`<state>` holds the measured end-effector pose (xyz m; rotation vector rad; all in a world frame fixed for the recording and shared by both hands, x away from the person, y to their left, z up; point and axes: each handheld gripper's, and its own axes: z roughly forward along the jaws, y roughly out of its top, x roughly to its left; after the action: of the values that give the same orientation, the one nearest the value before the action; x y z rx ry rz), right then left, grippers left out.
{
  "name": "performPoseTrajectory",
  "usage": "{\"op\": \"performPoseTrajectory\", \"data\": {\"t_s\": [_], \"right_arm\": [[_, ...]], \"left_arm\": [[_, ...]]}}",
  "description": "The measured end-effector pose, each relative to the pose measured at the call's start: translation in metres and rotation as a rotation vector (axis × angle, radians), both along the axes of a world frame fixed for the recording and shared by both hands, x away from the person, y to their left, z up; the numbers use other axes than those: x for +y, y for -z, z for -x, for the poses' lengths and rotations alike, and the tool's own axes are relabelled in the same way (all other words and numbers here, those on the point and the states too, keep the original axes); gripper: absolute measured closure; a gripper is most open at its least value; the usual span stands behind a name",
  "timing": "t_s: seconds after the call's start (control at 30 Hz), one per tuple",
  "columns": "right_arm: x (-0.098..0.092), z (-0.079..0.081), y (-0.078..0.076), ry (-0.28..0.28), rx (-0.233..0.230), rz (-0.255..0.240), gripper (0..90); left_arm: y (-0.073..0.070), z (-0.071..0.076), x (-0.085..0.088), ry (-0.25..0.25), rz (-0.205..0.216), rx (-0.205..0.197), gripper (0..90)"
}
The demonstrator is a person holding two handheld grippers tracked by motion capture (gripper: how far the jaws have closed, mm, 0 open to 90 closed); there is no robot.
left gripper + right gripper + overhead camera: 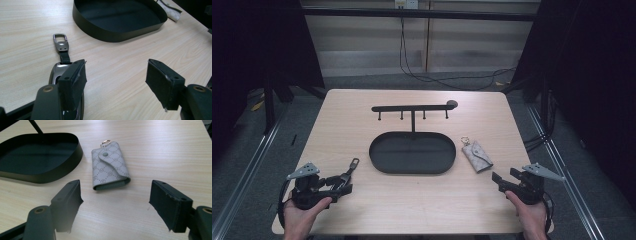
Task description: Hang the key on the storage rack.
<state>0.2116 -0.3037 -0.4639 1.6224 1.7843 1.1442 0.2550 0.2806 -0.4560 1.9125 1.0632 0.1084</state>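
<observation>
The left gripper (pixel 343 186) has its jaws spread with nothing pinched between them. A dark car key (pixel 65 75) lies on the table partly under the near jaw, and its strap with the metal loop (pixel 60 41) reaches out ahead of that fingertip toward the tray (pixel 100 32). To pick the key up well, I would shift this gripper sideways so the key's body sits between the two pads (pixel 73 80), not beneath one of them, then lower it and close across the narrow width.

The black oval tray sits in the middle of the table, ahead of both grippers, with a hook rack (pixel 413 108) rising from behind it.

The right gripper (pixel 501 181) is also released, jaws apart and empty. A grey patterned key pouch (pixel 109 166) lies flat just ahead of its fingertips, centred between them and close beside the tray's end. A straight push forward looks enough here; closing on the folded lower edge should keep the flap from lifting.

The left gripper view shows the key tucked under the jaw, which the high view blurs into the gripper's outline. The right gripper view shows the pouch's snap and ring (pixel 105 142). The high view gives the rack and the whole layout.
</observation>
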Motion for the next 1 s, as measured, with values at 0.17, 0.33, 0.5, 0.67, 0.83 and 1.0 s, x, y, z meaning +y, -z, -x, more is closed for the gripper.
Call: {"op": "performPoseTrajectory", "data": {"t_s": [0.17,0.33,0.5,0.67,0.83,1.0], "right_arm": [[0.0,0.001,-0.001,0.001,0.029,-0.013,25.4],[0.001,0.001,-0.002,-0.005,0.026,-0.027,24.7],[0.001,0.002,-0.002,0.003,0.031,-0.015,24.7],[-0.001,0.003,-0.002,0.017,0.029,-0.021,24.3],[0.001,0.004,-0.002,0.002,0.026,-0.006,24.2],[0.002,0.003,-0.002,-0.005,0.027,-0.004,23.1]], "left_arm": [[0.001,-0.001,-0.001,-0.009,-0.008,0.005,31.8],[0.001,-0.002,0.0,-0.013,-0.013,0.011,31.8],[-0.003,-0.005,0.001,-0.037,-0.005,0.017,35.5],[-0.006,-0.009,0.002,-0.033,-0.009,0.017,37.2],[-0.007,-0.013,0.004,-0.057,-0.008,0.021,40.3],[-0.011,-0.017,0.0,-0.057,-0.052,0.009,41.0]]}}
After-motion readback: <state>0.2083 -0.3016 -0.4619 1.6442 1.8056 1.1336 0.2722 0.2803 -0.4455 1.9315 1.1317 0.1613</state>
